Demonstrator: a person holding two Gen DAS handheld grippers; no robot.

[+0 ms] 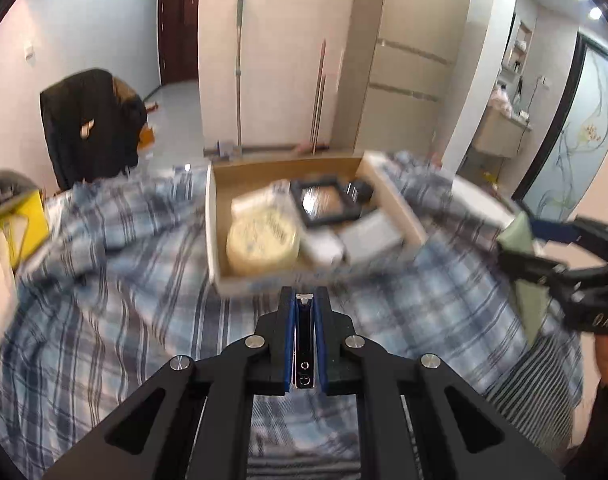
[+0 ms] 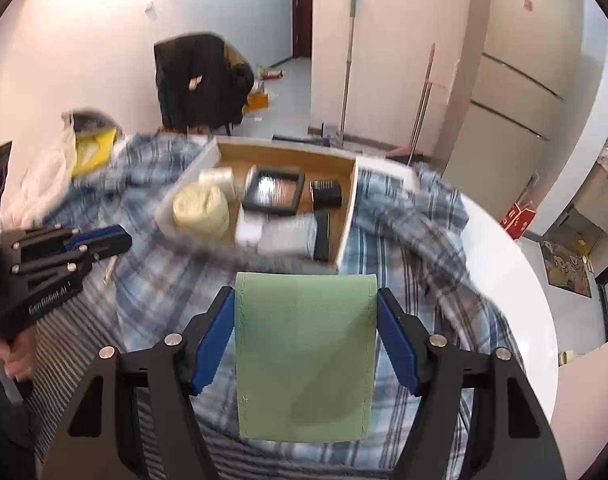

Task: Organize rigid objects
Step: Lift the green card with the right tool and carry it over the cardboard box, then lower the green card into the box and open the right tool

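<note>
Only the left wrist view showed what the left gripper [image 1: 305, 300] carried: a slim metal nail clipper [image 1: 304, 340], clamped lengthwise between the blue pads [image 1: 291, 336] with the jaws pressed tight on it. From the right wrist view that gripper [image 2: 103, 240] appeared at the left edge, side-on, and the clipper could not be made out there. The right wrist view gave the clear look at the right gripper [image 2: 306, 312], jaws set about halfway apart and gripping a flat green pouch [image 2: 304, 352] by its two side edges; in the left wrist view the same pouch [image 1: 528, 300] was only a sliver behind the black arms of the right gripper [image 1: 516, 248].

Ahead of both grippers, a shallow wooden tray [image 2: 350, 208] rested on a blue plaid cloth [image 2: 416, 240] that covered a white round table [image 2: 516, 264]. Inside it lay a pale yellow round tin [image 2: 201, 210] at the left, a black-framed square case [image 2: 273, 192] in the middle, a small dark box [image 2: 326, 194] to its right, and a white block [image 2: 249, 228] and a grey flat box [image 2: 289, 236] at the near side.

Both views were smeared, so labels on the tray's contents were unreadable. A hand [image 2: 17, 356] holding the left gripper was cut off at the frame edge.
</note>
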